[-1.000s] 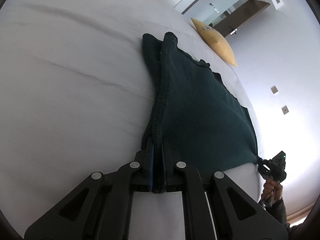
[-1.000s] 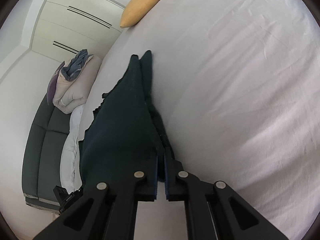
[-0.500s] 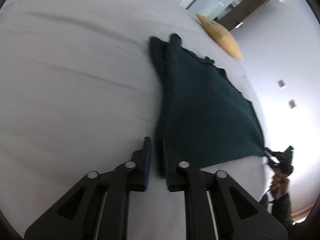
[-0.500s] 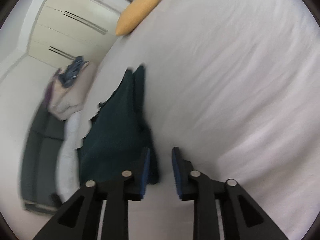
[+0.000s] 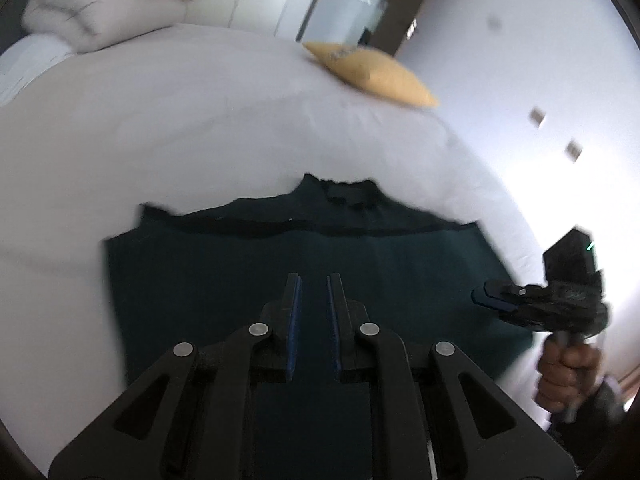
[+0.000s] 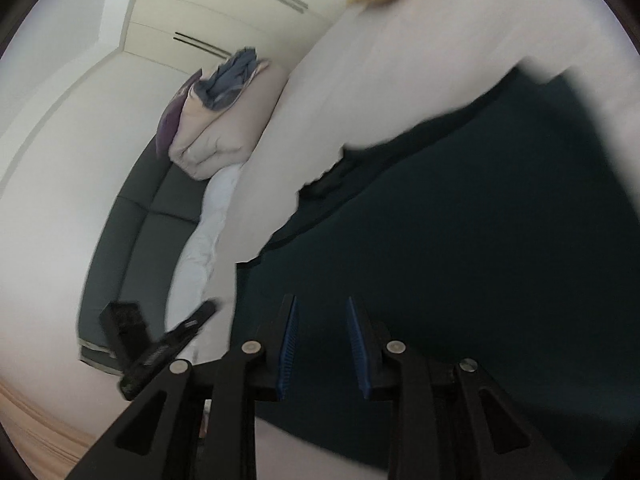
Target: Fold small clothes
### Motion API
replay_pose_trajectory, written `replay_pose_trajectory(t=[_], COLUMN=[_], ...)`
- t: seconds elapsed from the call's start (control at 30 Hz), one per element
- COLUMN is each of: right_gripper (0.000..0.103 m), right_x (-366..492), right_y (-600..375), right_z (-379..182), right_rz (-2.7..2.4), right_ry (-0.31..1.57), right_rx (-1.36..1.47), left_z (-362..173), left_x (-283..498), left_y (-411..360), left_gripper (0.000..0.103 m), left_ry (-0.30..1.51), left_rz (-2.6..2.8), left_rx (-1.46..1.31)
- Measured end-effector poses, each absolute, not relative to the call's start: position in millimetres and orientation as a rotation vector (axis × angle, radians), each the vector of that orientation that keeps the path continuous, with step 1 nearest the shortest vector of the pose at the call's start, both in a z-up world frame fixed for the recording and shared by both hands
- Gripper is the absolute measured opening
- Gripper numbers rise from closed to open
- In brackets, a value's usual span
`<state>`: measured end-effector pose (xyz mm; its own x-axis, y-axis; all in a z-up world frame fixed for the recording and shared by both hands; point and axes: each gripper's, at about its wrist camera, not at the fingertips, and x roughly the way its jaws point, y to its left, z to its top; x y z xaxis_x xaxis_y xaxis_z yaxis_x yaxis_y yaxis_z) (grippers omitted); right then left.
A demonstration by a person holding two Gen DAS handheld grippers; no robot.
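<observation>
A dark green garment (image 5: 224,272) lies flat on the white bed (image 5: 180,128), its folded edge running across the far side. My left gripper (image 5: 314,304) hovers over the cloth near its near edge, jaws a narrow gap apart with nothing between the blue pads. In the right wrist view my right gripper (image 6: 322,336) hangs over the same garment (image 6: 480,240), open wider and empty. Each gripper shows in the other's view: the right gripper (image 5: 496,298) in a person's hand (image 5: 568,364) at the garment's right corner, the left gripper (image 6: 180,332) off its left edge.
A yellow pillow (image 5: 372,76) rests at the far side of the bed. A folded beige duvet (image 6: 224,128) with a blue-grey cloth on top sits on a dark grey sofa (image 6: 132,240) beside the bed. White wardrobes (image 6: 224,20) stand behind.
Both grippers were shut on the garment's near edge; they let go and opened. Both then swung up and inward, so the cloth now lies spread flat beneath them.
</observation>
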<state>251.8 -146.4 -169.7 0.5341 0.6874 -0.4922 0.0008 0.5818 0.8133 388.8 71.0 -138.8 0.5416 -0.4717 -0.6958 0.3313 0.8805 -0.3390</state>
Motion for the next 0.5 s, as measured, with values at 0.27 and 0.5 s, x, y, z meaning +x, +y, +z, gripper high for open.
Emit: replay_pose_trajectory(t=[0.27, 0.5], right_gripper=[0.0, 0.0], right_x=[305, 310], right_y=[-170, -235], right_z=[-214, -201], right_rz=[0.389, 0.135], right_ry=[0.924, 0.797], right_rx=[1.009, 0.948], left_z=[-198, -204], left_x=[409, 390], left_y=[111, 132], left_gripper=[0.012, 0.012], left_ry=[0.911, 0.888], left_rz=[-0.484, -0.46], left_rx=[-0.353, -0.389])
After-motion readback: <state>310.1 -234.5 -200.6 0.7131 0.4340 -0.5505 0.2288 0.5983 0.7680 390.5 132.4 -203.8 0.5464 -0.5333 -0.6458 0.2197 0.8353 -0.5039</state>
